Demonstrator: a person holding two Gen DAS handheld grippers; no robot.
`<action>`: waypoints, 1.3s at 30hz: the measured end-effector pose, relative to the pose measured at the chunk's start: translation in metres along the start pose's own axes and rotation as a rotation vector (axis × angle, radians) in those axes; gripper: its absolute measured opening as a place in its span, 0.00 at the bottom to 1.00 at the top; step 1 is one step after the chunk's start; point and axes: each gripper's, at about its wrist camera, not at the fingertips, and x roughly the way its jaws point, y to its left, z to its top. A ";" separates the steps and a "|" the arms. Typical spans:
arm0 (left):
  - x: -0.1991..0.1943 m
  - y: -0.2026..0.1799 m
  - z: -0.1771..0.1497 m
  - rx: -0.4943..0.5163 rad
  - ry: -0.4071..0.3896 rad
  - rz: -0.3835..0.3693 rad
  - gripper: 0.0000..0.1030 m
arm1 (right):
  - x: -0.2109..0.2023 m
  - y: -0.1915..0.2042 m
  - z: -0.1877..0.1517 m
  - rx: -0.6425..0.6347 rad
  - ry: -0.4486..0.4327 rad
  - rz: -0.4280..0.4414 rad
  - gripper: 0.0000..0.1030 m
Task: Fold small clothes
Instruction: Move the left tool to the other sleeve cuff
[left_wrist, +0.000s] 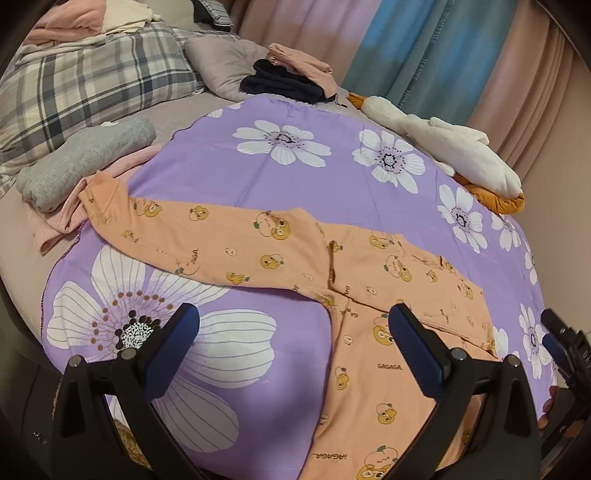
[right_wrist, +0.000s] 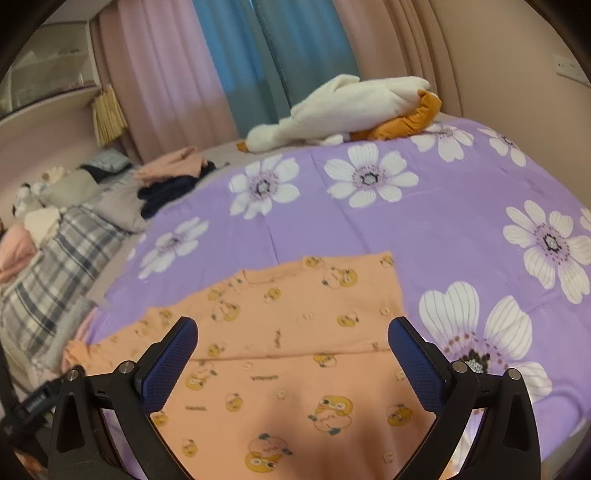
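Note:
A small orange garment (left_wrist: 369, 325) printed with cartoon bears lies flat on the purple flowered sheet (left_wrist: 229, 162). One long sleeve (left_wrist: 192, 236) stretches out to the left, and the other side is folded over the body. My left gripper (left_wrist: 293, 321) hovers open above the armpit area, nothing between its blue pads. In the right wrist view the same garment (right_wrist: 295, 332) fills the lower middle, its folded edge crossing between the fingers. My right gripper (right_wrist: 291, 334) is open above it, holding nothing. The right gripper's tip (left_wrist: 554, 339) shows at the left view's right edge.
A grey folded garment (left_wrist: 88, 158) and a pink one (left_wrist: 59, 221) lie at the left by the sleeve end. Plaid pillows (left_wrist: 96, 81), a dark and pink clothes pile (left_wrist: 291, 77) and a white plush goose (left_wrist: 454, 147) lie along the far side. Curtains (right_wrist: 221, 66) hang behind.

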 end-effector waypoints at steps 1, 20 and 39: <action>0.001 0.002 0.000 -0.006 0.002 0.001 0.99 | 0.001 0.001 -0.002 -0.005 0.005 -0.004 0.99; 0.015 0.050 0.006 -0.164 0.034 0.051 0.99 | 0.016 0.003 -0.010 -0.008 0.060 -0.008 0.99; 0.013 0.044 0.006 -0.169 0.041 0.005 0.99 | 0.008 0.001 -0.009 0.002 0.059 0.007 0.99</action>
